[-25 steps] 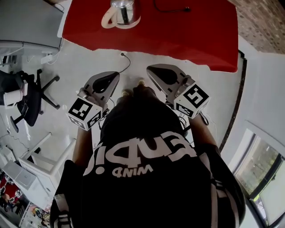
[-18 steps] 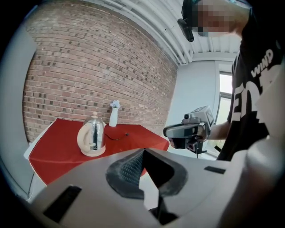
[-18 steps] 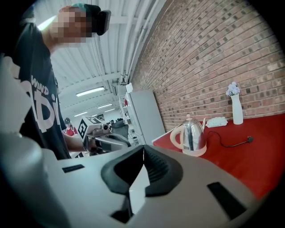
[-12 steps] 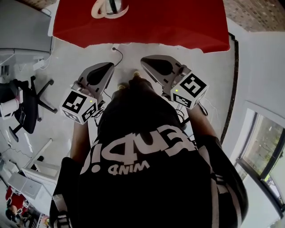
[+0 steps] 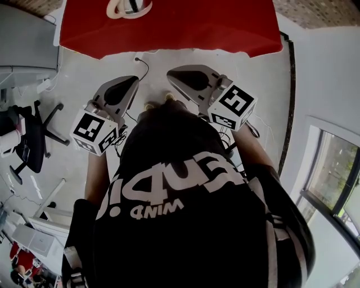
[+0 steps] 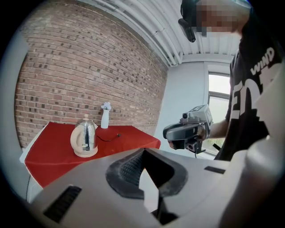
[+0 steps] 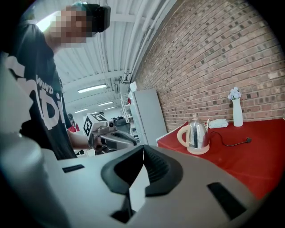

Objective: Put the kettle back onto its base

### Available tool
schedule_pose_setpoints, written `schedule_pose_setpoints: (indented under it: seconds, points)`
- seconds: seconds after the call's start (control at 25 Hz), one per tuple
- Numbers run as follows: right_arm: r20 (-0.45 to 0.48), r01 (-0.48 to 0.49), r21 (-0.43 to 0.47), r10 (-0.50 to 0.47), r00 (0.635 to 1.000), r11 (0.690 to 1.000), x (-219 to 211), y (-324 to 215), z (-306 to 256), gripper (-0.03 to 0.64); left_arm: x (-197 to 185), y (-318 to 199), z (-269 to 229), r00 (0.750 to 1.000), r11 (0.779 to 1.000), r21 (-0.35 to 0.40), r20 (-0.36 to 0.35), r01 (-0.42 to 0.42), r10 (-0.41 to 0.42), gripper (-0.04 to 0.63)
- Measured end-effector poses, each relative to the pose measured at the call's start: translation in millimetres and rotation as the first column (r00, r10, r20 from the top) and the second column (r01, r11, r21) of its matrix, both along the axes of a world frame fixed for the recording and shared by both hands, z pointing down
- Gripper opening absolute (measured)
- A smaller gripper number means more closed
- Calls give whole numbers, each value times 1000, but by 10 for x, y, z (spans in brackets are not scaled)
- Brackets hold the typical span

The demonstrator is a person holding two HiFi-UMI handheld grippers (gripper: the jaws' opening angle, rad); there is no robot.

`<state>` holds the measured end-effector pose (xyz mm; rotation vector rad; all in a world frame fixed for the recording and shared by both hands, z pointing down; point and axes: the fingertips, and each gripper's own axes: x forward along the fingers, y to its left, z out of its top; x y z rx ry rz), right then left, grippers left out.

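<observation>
Steel kettle (image 5: 130,6) farther off than before

I see a mirror-bright metal kettle (image 6: 84,137) with cream plastic trim, a matt red cloth (image 6: 53,156), and a rough brick wall (image 6: 89,71).

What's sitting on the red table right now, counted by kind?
Steel kettle with cream handle: 1
Round cream base under it: 1
White vase of pale flowers: 1
Black cord with plug: 1
Flat white block behind the kettle, too small to identify: 1
Total: 5
</observation>
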<state>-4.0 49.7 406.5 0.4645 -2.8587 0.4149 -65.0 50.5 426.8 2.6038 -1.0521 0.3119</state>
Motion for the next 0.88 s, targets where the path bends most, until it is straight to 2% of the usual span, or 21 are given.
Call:
schedule_pose_setpoints:
  seconds: [0.64,0.88]
  points:
    - [19,6,19,-6,1000,1000,203,-267,-57,23,65,-218,-40,999,999,17,12,44,-44,9]
    - [-42,73,29,-72,997,997,204,-159,28,23,33,-237,-34,999,999,23,20,40,-40,9]
